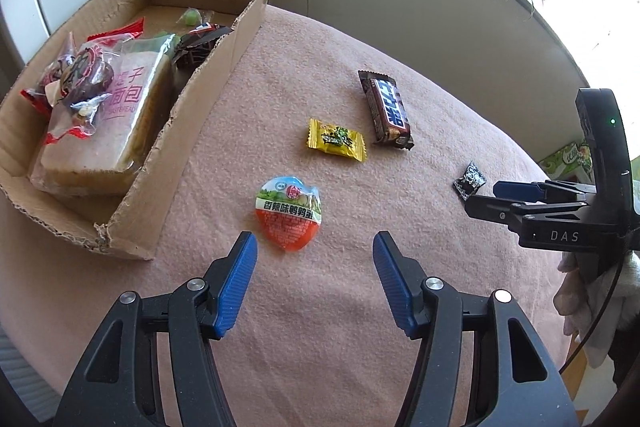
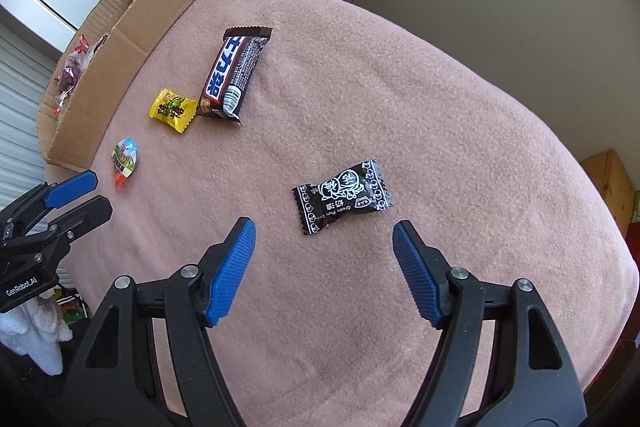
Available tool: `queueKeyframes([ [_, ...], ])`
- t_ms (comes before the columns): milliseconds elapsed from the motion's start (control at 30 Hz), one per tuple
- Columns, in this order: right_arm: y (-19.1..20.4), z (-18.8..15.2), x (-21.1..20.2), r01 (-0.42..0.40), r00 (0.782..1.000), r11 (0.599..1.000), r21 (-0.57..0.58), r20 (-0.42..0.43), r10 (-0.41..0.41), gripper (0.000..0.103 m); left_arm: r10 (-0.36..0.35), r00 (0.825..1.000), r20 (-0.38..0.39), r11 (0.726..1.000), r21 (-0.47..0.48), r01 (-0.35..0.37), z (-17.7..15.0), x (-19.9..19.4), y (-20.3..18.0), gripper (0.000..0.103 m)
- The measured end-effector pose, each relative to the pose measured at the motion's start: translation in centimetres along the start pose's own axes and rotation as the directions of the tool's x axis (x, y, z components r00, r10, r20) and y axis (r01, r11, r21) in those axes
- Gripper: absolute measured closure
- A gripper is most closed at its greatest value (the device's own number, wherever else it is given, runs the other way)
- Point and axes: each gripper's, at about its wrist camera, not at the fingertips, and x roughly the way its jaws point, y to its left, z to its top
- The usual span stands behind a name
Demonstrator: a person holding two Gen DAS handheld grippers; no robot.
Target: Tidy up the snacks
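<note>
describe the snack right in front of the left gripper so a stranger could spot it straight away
On the pink cloth, look just right of the near corner of the cardboard box. The round egg snack pack lies there, just ahead of the left gripper. Unlike the yellow candy, chocolate bar and black candy, it is round, with an orange-red lower half.

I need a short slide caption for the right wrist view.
Open right gripper poised above a black plum candy on the pink cloth, chocolate bar and cardboard box beyond.
</note>
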Motion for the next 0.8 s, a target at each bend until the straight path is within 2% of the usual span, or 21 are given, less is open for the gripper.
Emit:
queueKeyframes([
  [200, -0.2, 0.4, 1.1, -0.025, 1.0, 0.999, 0.044, -0.001, 0.025, 0.029, 0.005, 1.0, 0.013, 0.999, -0.04, -0.005, 0.8, 1.0, 0.9, 0.043],
  [533, -0.3, 1.4, 1.5, -0.05, 0.999, 0.993, 0.103, 0.019, 0.048, 0.03, 0.057, 0.998, 0.012, 0.997, 0.046, -0.057, 1.3, 2.8, -0.4, 0.045],
  [600, -0.2, 1.6, 1.6, -0.036, 0.999, 0.993, 0.108, 0.013, 0.035, 0.034, 0.065, 0.998, 0.011, 0.996, 0.066, -0.065, 1.3, 3.1, -0.7, 0.054],
  [667, 0.1, 2.2, 2.0, -0.021, 1.0, 0.993, 0.113, 0.01, 0.02, 0.037, 0.064, 0.998, 0.008, 0.995, 0.076, -0.064, 1.4, 3.4, -0.8, 0.056],
  [800, 0.7, 3.0, 2.4, 0.036, 0.999, 0.994, 0.105, -0.002, -0.036, 0.054, 0.06, 0.998, 0.012, 0.994, 0.088, -0.061, 1.4, 3.5, -0.7, 0.065],
])
